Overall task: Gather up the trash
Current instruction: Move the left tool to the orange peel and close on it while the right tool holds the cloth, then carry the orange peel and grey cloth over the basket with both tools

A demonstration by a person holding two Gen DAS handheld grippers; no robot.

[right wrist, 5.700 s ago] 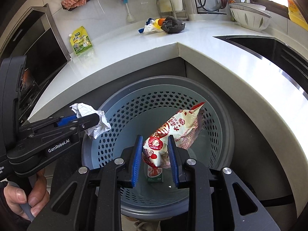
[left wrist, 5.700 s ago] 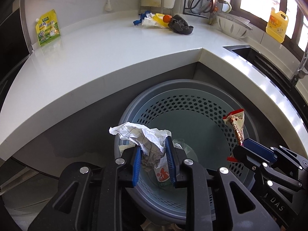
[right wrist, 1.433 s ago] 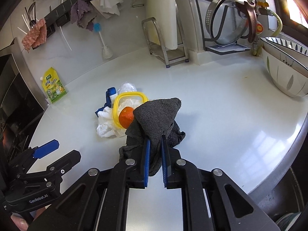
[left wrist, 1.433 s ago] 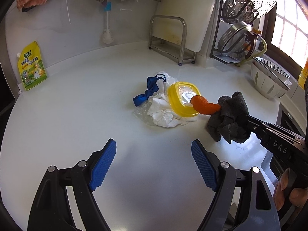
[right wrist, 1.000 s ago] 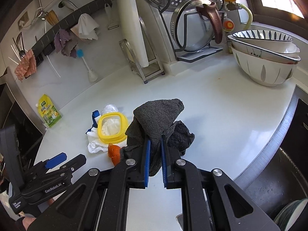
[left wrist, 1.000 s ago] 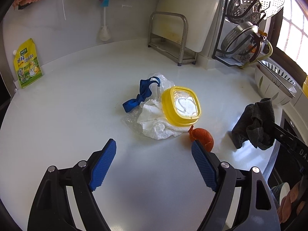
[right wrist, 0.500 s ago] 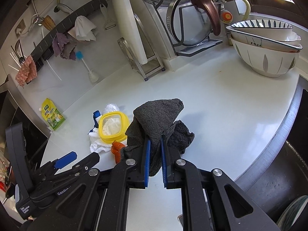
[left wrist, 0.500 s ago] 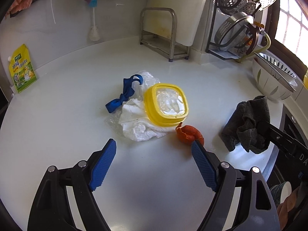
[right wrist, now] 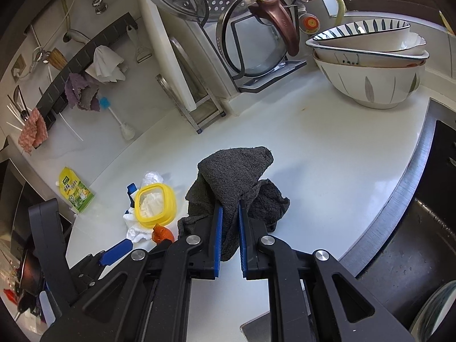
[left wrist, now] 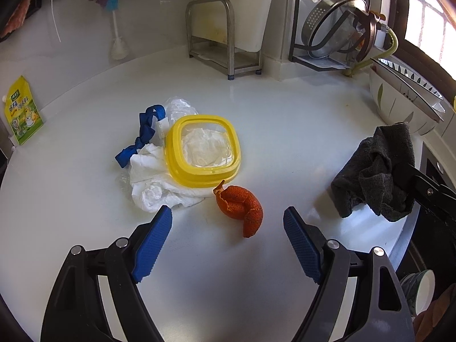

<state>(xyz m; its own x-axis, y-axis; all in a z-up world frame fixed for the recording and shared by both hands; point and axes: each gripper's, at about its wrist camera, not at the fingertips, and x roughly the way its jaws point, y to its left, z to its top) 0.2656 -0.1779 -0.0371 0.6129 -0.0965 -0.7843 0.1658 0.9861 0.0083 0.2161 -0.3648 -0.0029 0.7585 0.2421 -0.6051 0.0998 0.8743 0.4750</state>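
Left wrist view: our left gripper (left wrist: pixel 228 228) hangs with fingers wide apart above the orange peel (left wrist: pixel 240 206), which lies on the white counter (left wrist: pixel 285 131) beside the yellow lid (left wrist: pixel 203 151). Our right gripper (right wrist: pixel 228 228) is clamped on a dark cloth (right wrist: pixel 233 176).

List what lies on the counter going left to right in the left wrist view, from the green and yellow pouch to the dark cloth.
Green and yellow pouch → blue strap → yellow lid → orange peel → dark cloth, held up by the right gripper.
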